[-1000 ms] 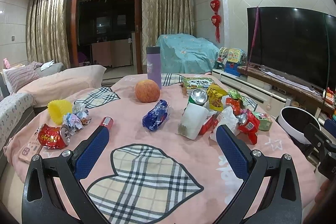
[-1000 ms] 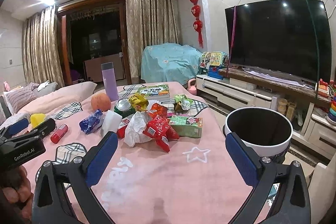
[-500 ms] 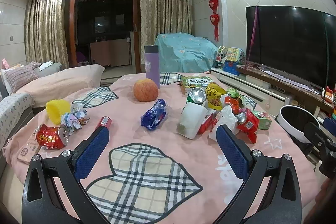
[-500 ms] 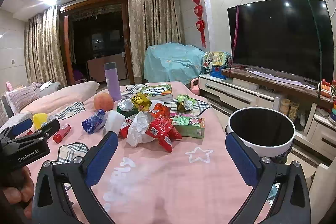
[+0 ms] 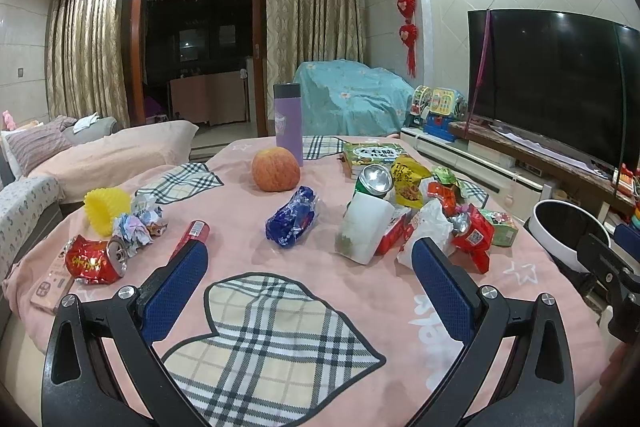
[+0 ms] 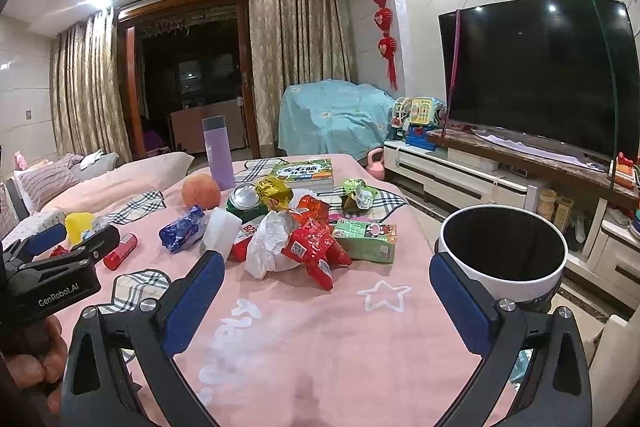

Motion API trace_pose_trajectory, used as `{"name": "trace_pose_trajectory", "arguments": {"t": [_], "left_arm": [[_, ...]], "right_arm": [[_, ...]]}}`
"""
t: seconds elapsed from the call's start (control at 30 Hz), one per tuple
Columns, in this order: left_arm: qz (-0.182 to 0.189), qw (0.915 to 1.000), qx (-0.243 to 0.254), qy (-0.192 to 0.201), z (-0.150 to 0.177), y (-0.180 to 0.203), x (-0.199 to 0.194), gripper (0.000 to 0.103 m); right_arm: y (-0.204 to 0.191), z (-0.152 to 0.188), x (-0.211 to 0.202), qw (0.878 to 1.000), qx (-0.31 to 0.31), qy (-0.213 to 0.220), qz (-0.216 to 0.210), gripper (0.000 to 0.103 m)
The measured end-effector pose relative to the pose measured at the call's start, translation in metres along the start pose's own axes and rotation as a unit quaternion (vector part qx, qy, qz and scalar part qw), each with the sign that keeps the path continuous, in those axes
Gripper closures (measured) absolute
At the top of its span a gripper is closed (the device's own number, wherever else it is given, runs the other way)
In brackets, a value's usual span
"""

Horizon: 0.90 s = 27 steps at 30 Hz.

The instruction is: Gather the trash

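Observation:
Trash lies on a pink tablecloth [image 5: 320, 275]: a blue wrapper [image 5: 294, 221], a tipped white cup [image 5: 364, 229], a green can [image 5: 372, 181], a yellow snack bag [image 5: 408, 179], red wrappers [image 5: 470, 235], white crumpled plastic [image 6: 272, 239], a crushed red can [image 5: 94, 261] and crumpled paper [image 5: 136, 227]. A white bin with a black inside [image 6: 504, 255] stands off the table's right edge. My left gripper [image 5: 308, 267] is open and empty, short of the blue wrapper. My right gripper [image 6: 326, 283] is open and empty, just before the red wrappers [image 6: 310, 247].
An orange fruit [image 5: 276, 169], a purple flask [image 5: 288, 125], a book [image 5: 372, 155], a yellow cup [image 5: 106, 209], a red tube [image 5: 194, 233] and a green carton [image 6: 366, 241] also lie on the table. A TV [image 6: 536, 75] and cabinet stand right, sofas left.
Both views have shifted slightly; the trash pile sits a touch closer in the right wrist view. Both grippers stay open and empty.

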<state>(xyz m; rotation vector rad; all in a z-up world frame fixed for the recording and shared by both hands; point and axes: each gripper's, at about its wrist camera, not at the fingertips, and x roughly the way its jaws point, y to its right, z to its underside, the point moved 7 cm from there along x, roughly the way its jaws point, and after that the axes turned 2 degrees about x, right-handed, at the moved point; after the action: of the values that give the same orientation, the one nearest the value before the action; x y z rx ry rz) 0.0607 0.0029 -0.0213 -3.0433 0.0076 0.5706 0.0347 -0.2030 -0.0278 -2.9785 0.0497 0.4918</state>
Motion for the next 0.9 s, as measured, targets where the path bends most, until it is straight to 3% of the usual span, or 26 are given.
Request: {"name": "trace_pose_trajectory", "arguments": {"t": [0.43, 0.9], "left_arm": [[0.008, 0.9998, 0.001, -0.017, 0.004, 0.002, 0.012, 0.000], [0.048, 0.9937, 0.021, -0.100, 0.018, 0.014, 0.063, 0.000]], "right_arm": [[0.000, 0.001, 0.005, 1.000, -0.001, -0.009, -0.007, 0.000], [-0.002, 0.005, 0.038, 0.997, 0.015, -0.064, -0.046, 0.000]]}}
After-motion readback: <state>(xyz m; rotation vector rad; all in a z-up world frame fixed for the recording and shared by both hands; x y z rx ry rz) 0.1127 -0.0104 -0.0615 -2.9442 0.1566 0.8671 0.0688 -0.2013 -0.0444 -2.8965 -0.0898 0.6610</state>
